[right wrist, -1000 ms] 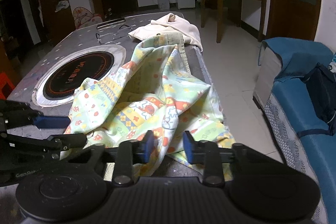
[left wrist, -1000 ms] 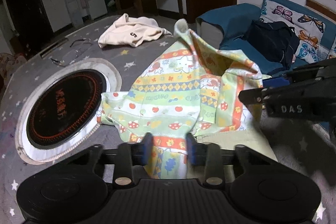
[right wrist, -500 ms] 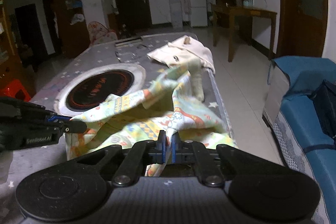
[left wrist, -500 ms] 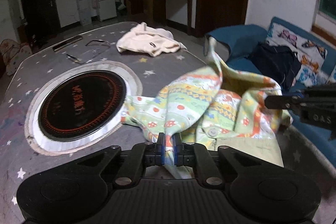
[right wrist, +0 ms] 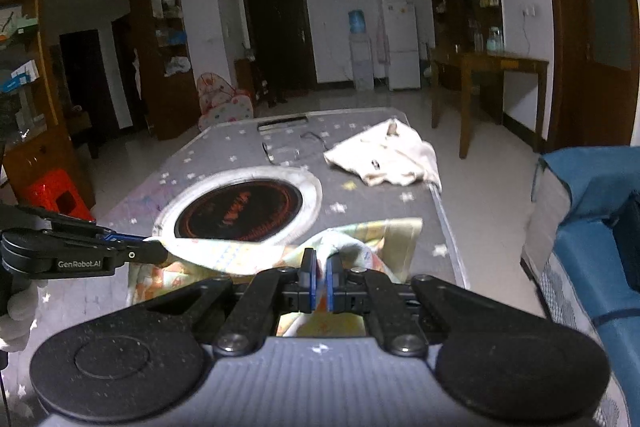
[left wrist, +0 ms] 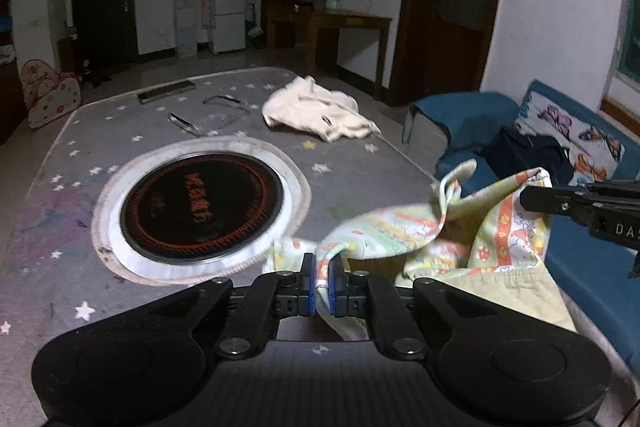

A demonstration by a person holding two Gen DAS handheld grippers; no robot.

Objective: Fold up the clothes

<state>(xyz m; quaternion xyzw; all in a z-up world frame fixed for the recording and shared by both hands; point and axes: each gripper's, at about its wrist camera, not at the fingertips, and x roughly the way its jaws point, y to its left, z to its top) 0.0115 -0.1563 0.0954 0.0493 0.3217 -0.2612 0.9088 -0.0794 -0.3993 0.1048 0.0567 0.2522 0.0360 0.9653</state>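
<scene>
A light green patterned child's garment (left wrist: 416,231) hangs bunched between my two grippers above the near right corner of the grey star-print table (left wrist: 352,147). My left gripper (left wrist: 322,285) is shut on one edge of it. My right gripper (right wrist: 319,281) is shut on another edge; the garment (right wrist: 360,243) sags in front of it. The right gripper also shows at the right of the left wrist view (left wrist: 580,207), and the left gripper shows at the left of the right wrist view (right wrist: 80,255).
A cream garment (left wrist: 320,113) lies crumpled at the table's far right. A round black induction plate (left wrist: 200,207) sits in the table's middle. A blue sofa (left wrist: 592,267) with a dark bag (left wrist: 524,153) stands close on the right. Glasses (left wrist: 212,113) lie at the far side.
Both grippers closed on the patterned garment and lifted it up and toward me. It has left the table's middle and now hangs bunched between them near the front right edge.
</scene>
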